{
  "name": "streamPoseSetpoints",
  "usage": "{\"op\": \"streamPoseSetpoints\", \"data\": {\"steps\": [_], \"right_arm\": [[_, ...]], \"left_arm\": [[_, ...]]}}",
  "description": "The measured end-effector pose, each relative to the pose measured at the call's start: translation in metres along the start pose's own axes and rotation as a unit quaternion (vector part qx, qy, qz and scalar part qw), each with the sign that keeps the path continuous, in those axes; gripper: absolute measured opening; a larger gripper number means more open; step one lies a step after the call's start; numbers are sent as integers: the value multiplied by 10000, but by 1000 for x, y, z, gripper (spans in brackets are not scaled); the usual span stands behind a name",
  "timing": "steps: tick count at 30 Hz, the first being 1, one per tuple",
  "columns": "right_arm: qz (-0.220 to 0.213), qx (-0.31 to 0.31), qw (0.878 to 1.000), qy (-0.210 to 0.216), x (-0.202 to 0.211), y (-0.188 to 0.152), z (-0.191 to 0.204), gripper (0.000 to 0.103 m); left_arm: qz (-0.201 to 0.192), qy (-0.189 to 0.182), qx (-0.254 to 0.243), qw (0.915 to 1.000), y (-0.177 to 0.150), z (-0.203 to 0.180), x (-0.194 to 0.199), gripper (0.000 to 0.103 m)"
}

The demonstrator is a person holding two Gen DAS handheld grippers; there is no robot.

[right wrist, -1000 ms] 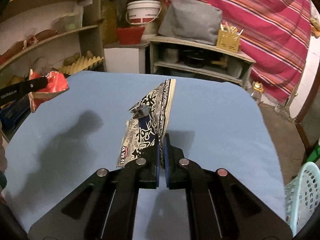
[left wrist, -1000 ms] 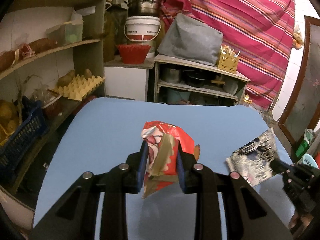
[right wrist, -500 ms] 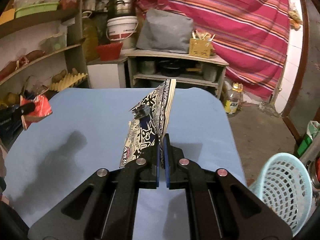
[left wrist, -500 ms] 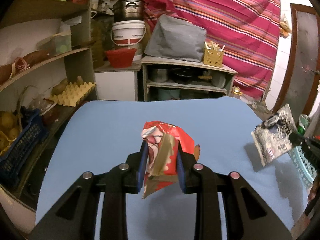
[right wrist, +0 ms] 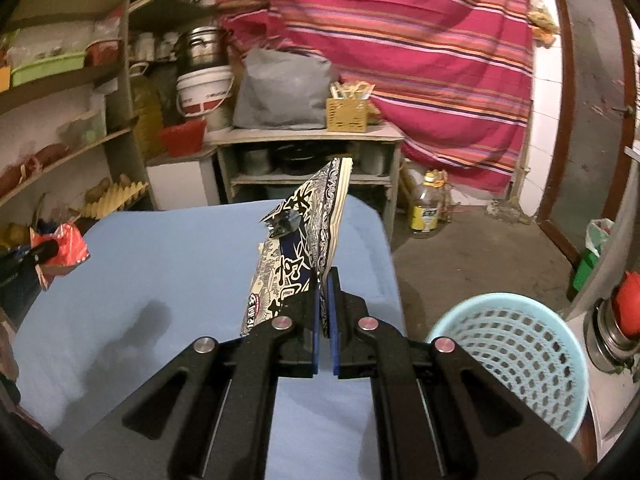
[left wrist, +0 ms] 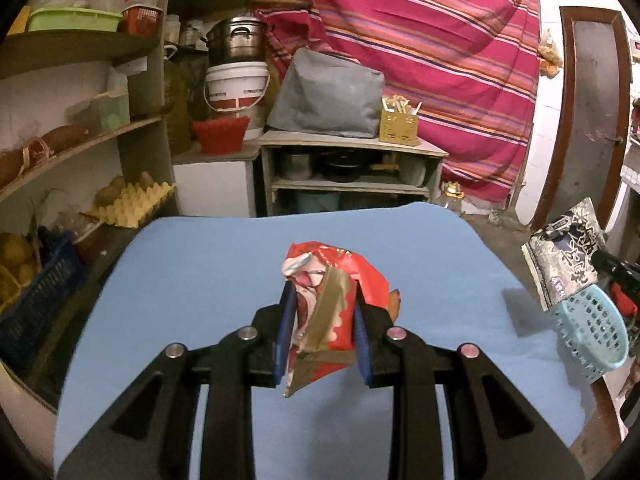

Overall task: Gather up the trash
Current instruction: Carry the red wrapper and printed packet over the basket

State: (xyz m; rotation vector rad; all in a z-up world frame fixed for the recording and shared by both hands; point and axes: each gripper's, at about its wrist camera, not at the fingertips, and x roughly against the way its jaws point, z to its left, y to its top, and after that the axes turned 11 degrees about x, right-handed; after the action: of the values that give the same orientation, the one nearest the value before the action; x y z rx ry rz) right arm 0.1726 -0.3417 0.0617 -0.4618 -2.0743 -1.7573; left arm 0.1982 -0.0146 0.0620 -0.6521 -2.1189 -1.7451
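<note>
Trash, two pieces, both held aloft over a blue table.

Left wrist view: red crumpled wrapper [left wrist: 334, 300] clamped between the blue pads of the left gripper [left wrist: 323, 332], above the middle of the blue table [left wrist: 200, 280]. Bare tabletop on all sides of it; far edge ends before a low shelf unit [left wrist: 352, 168]. Right edge borders open floor. Black-and-white patterned bag [left wrist: 566, 264] hangs past that right edge, above a pale blue perforated basket [left wrist: 592, 332].

Right wrist view: patterned bag [right wrist: 300, 248] pinched edge-on in the right gripper [right wrist: 324, 316], fingers almost together on it, over the table's right-hand edge [right wrist: 384, 248]. Basket [right wrist: 512, 352] stands on the floor just beside that edge, mouth open. Concrete floor beyond is bare apart from a yellow bottle [right wrist: 426, 208]. Red wrapper [right wrist: 64, 248] at far left, over the table's left margin, well apart from the bag.
</note>
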Motion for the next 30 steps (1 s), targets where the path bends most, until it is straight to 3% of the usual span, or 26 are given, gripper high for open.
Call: {"op": "streamPoseSetpoints", "data": {"steps": [19,30], "right_arm": [[123,-555,9946,-865,63,-61,-113,5],[211,-937,9867,-1314,85,-94,-164,5]], "left_arm": [[73,-658,-419,9969,-16,-143,8,27],[172,-813,-573,9949,-30,-190,7,27]]}}
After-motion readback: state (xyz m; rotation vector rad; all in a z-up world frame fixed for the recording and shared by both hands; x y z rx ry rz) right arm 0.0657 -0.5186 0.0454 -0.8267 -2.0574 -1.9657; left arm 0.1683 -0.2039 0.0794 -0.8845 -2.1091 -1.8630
